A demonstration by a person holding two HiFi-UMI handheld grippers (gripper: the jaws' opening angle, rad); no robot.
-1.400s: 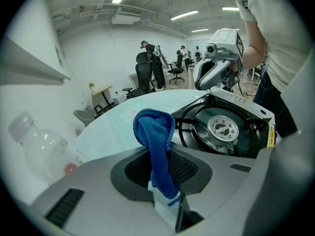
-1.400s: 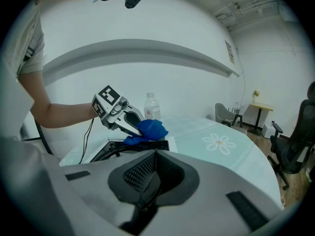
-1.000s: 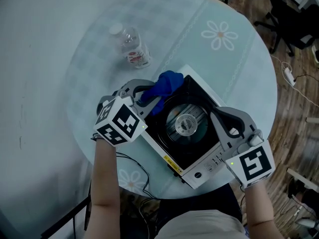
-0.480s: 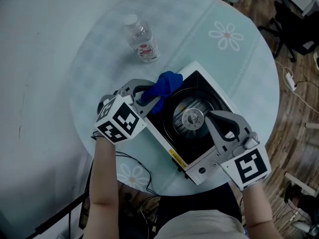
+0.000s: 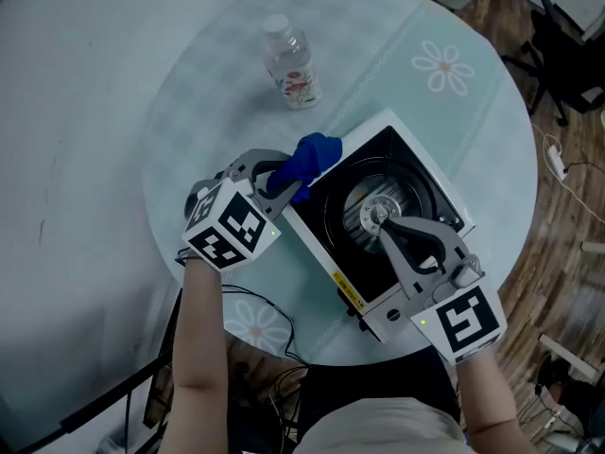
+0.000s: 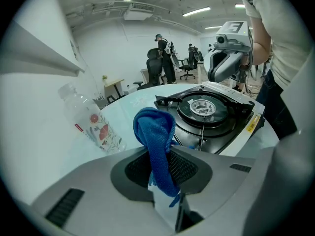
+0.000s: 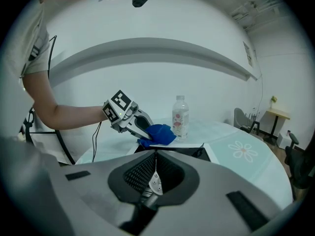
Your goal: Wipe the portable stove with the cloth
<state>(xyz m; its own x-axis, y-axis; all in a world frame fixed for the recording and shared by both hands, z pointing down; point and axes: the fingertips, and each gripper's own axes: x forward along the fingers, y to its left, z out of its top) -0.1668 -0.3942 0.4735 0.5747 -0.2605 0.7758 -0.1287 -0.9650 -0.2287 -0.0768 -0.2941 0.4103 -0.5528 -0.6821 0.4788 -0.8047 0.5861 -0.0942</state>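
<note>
L gripper [image 5: 282,183] is clamping the blue cloth [image 5: 310,154]: in the left gripper view the jaws are squeezing a fold of it, w/ the rest bunching up past the tips and a loose end hanging down between them. In the head view the cloth is sitting at the portable stove's [image 5: 331,218] corner nearest the bottle, overlapping the white rim there; can't tell if it's pressing on the metal or just above it. The stove, white body w/ black top and round burner [image 5: 378,206] in the middle, is lying at an angle on the round pale-green worktop [image 5: 213,102], near the edge closest to the person. R gripper [image 5: 378,223] is reaching in over the stove from the person's side, its tips lying over the burner area; in the right gripper view its jaws are meeting in a thin seam w/ nothing clamped between them. A clear plastic bottle [image 5: 293,62] w/ a red-patterned label is standing upright on the worktop beyond the stove, near the cloth but apart from it. A white flower print [image 5: 444,67] is showing on the worktop farther R. A thin dark cable [image 5: 253,308] is trailing below the L forearm, by the worktop's near edge. Office chairs and people are showing far back in the left gripper view, too small for detail.
</note>
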